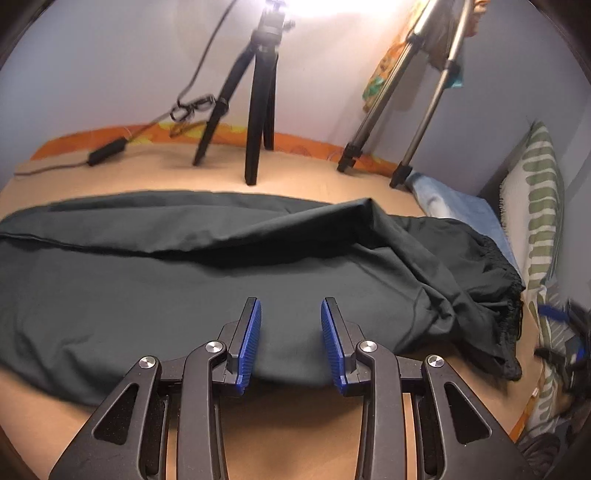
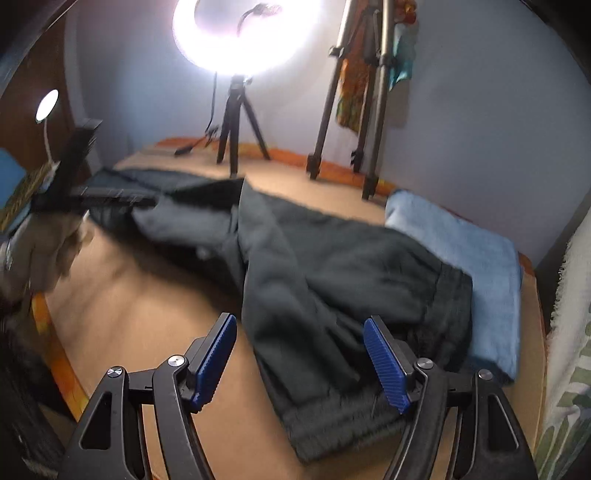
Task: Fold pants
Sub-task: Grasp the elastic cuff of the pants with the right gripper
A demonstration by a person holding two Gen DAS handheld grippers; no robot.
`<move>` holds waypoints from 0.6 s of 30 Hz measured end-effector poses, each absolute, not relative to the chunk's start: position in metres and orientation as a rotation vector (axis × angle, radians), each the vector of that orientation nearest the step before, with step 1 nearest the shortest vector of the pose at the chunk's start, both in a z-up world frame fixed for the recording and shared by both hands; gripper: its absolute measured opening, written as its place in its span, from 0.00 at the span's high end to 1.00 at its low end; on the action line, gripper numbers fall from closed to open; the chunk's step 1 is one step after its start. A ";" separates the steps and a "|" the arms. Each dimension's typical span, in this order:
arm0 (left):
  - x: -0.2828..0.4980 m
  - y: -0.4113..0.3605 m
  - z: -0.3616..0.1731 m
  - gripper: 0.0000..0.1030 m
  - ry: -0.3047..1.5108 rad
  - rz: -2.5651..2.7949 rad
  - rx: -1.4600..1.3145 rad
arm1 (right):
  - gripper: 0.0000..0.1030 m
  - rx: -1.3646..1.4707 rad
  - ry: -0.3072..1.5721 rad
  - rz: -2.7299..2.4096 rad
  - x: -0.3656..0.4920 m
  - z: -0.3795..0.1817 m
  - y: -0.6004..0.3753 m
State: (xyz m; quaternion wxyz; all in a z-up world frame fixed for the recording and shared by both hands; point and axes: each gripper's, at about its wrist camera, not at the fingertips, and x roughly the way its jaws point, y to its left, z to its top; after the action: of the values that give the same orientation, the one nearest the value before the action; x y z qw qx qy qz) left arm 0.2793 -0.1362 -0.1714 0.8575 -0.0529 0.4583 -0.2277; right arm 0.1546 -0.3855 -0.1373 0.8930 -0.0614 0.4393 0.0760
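Dark pants [image 1: 184, 280] lie lengthwise across a tan tabletop [image 1: 303, 177], legs to the left, gathered waistband [image 1: 506, 302] at the right. My left gripper [image 1: 291, 306] is open and empty, its blue pads over the near edge of a leg. In the right wrist view the pants [image 2: 332, 273] run from far left to the near waistband [image 2: 340, 421]. My right gripper [image 2: 300, 326] is open wide and empty, just above the waistband end. The left gripper [image 2: 74, 173] shows blurred at the far left.
A black tripod [image 1: 258, 110] with a ring light [image 2: 243, 33] and a silver tripod [image 1: 417, 110] stand at the table's back. A folded blue towel [image 2: 469, 258] lies right of the pants. A cable with adapter [image 1: 107, 151] lies back left. A patterned cushion [image 1: 535, 206] is at the right.
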 end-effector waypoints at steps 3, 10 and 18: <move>0.289 -0.145 -0.184 0.69 1.011 -0.479 -0.111 | 0.28 -0.157 0.956 0.180 0.149 -0.155 -0.378; 0.292 -0.143 -0.201 0.69 1.044 -0.449 -0.063 | 0.60 -0.296 1.038 0.123 0.163 -0.190 -0.372; 0.294 -0.143 -0.203 0.69 1.036 -0.458 -0.032 | 1.00 -0.268 1.027 0.130 0.168 -0.169 -0.389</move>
State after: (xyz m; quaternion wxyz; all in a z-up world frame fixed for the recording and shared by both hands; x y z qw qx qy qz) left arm 0.2938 -0.1428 -0.2032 0.8437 -0.0153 0.4908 -0.2169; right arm 0.1685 -0.3890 -0.1691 0.8603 -0.1279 0.4895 0.0620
